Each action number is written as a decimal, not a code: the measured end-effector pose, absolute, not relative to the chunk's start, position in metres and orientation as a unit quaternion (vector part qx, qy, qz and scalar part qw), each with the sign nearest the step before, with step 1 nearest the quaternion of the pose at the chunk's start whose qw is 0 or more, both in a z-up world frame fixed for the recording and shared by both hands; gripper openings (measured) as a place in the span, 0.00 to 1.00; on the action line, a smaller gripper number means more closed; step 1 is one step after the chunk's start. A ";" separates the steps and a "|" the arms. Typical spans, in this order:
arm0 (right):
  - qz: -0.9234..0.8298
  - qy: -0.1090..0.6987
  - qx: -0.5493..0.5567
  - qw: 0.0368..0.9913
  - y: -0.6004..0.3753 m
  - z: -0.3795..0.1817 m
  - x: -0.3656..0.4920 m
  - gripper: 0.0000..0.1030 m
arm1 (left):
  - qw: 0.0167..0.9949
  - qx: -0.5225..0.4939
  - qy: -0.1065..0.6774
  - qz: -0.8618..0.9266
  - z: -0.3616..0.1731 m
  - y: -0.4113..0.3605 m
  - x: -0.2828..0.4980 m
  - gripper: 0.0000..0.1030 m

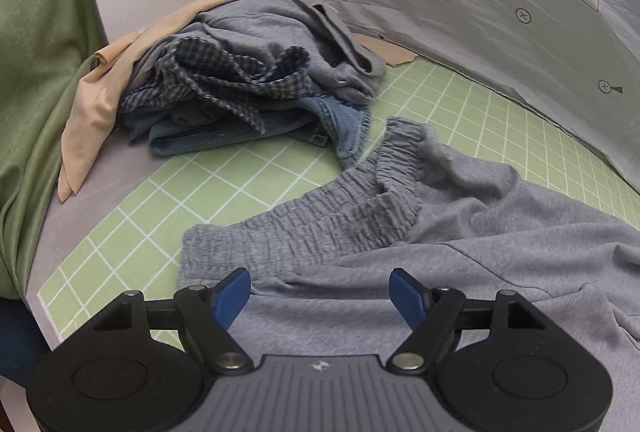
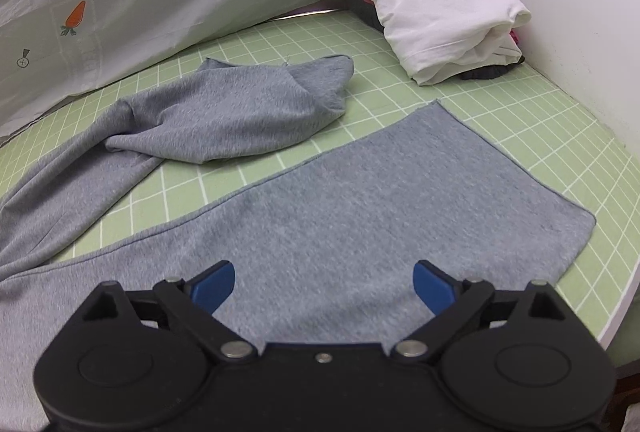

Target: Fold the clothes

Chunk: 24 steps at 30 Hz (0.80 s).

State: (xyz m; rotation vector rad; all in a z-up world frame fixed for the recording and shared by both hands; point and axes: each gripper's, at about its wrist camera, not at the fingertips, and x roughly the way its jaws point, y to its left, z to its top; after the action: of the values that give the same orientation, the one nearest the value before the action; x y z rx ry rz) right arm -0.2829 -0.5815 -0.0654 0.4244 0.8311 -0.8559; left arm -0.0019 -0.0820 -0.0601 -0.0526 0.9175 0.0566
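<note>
Grey sweatpants [image 1: 460,232] lie spread on the green grid mat [image 1: 224,184]. Their ribbed elastic waistband [image 1: 320,216] is bunched and partly turned over, just beyond my left gripper [image 1: 320,290], which stands open above the fabric with nothing between its blue pads. In the right wrist view one grey pant leg [image 2: 400,200] lies flat, ending in a straight hem at the right. The other pant leg [image 2: 224,116] is crumpled and folded back on itself farther away. My right gripper [image 2: 324,282] hovers open over the flat leg, holding nothing.
A heap of unfolded clothes [image 1: 240,84], checked, denim, grey and beige, sits at the mat's far left. A folded white stack [image 2: 432,16] rests in the far right corner. A grey printed sheet [image 1: 480,12] backs the table. A green curtain [image 1: 36,72] hangs at left.
</note>
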 end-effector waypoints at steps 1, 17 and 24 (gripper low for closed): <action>-0.397 0.388 0.197 0.808 -0.587 -0.065 -0.279 0.97 | 0.894 -0.024 0.446 0.027 -0.062 -0.089 0.002 0.75; -0.430 0.307 0.369 0.765 -0.693 -0.088 -0.220 0.95 | 0.862 -0.018 0.503 0.061 -0.109 -0.137 0.105 0.42; -0.433 0.298 0.398 0.752 -0.729 -0.100 -0.202 0.57 | 0.867 -0.029 0.489 0.088 -0.109 -0.130 0.108 0.22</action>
State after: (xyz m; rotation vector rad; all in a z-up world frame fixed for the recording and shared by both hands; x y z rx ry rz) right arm -0.2018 -0.7287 -0.0998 0.8687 0.6500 -0.9451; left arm 0.1085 -0.1304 -0.1089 -0.0607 1.0239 0.1844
